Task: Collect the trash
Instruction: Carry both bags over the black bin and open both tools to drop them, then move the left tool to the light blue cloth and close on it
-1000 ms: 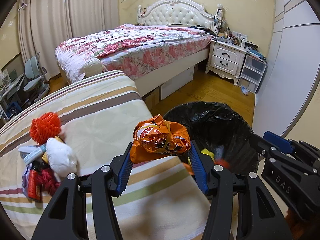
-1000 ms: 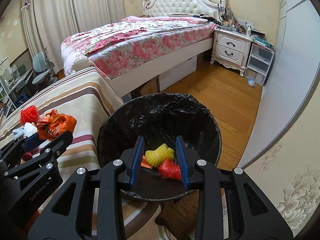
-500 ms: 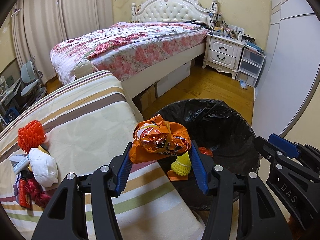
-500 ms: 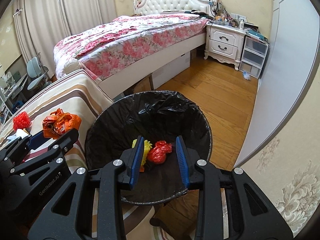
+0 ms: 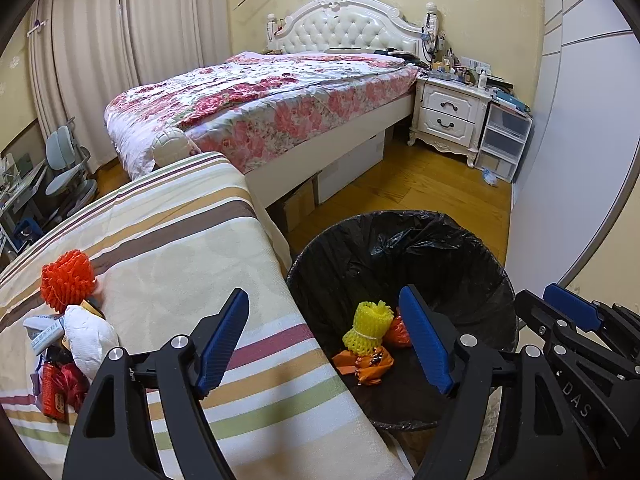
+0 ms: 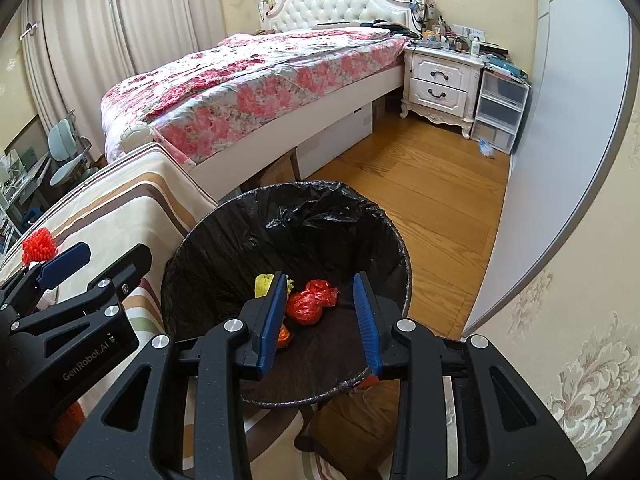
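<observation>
My left gripper (image 5: 324, 340) is spread wide, nothing between the pads, straddling the edge where the striped cover (image 5: 160, 248) meets the black-lined trash bin (image 5: 460, 240). The orange wrapper (image 5: 366, 362) lies on the bin floor, touching the yellow foam net (image 5: 368, 326), with a red bag (image 6: 310, 300) just beside them. My right gripper (image 6: 320, 314) hangs over the bin, jaws parted, also empty; the red bag shows between its pads but down at the bottom, not in contact. More trash sits on the striped cover, far left: red foam net (image 5: 66, 276), white crumpled tissue (image 5: 90, 340), and red packets (image 5: 60, 384) bunched close together. Floral bed (image 5: 260, 100) behind.
</observation>
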The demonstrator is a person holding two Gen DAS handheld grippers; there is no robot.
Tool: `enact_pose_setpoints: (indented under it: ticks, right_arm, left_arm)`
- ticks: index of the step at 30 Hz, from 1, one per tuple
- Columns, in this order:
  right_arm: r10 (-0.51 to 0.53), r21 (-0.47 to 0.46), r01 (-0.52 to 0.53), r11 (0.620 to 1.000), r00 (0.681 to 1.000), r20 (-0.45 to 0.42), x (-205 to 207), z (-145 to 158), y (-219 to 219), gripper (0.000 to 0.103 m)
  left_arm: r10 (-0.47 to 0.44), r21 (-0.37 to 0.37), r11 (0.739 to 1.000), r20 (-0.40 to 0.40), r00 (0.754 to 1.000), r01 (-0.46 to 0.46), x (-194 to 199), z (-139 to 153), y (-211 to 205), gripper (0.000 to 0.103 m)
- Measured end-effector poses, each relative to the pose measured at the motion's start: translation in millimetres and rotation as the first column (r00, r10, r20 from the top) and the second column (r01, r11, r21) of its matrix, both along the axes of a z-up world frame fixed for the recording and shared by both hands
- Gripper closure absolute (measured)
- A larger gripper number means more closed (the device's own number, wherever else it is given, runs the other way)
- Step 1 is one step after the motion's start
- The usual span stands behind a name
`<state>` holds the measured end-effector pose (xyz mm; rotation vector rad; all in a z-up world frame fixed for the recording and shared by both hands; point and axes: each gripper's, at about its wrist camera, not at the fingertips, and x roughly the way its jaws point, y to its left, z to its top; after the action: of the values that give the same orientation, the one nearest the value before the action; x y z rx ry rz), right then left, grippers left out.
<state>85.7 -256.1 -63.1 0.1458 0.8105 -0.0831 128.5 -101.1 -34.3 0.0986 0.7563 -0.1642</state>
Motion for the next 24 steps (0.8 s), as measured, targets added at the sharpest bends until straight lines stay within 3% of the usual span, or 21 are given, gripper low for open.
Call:
enact_pose_setpoints:
  ticks: [5,7,12,17,24]
  right_arm:
    - [0.009,0.001,-0.009,1.000,1.000,0.000,-1.0,0.3,2.6,0.069]
    - [0.014,0.001,-0.014,1.000,1.000,0.001,-1.8,0.7,6.2,0.061]
    - [0.038,0.002,-0.038,0.999,0.999,0.008,-3.5,4.0,20.9,0.060]
    - [0.073,0.004,-0.073,0.997,0.997,0.011,-5.1,6.8,41.5,0.058]
    - [0.151,-0.005,-0.151,0.989,0.988,0.021,-4.3,12.6,83.1,0.048]
  left_arm:
    - [0.017,0.001,1.000,0.001,1.000,-0.017,-2.5,1.7,9.6,0.028]
    - [0.026,0.004,1.000,0.005,1.000,-0.026,-5.4,3.1,14.8,0.028]
    - [0.061,0.007,0.998,0.017,0.998,-0.061,-13.5,8.0,35.9,0.028]
    - [0.113,0.006,0.994,0.018,0.993,-0.113,-22.7,10.8,65.7,0.028]
    - [0.211,-0.006,0.977,0.020,0.977,-0.211,-37.4,15.8,117.7,0.028]
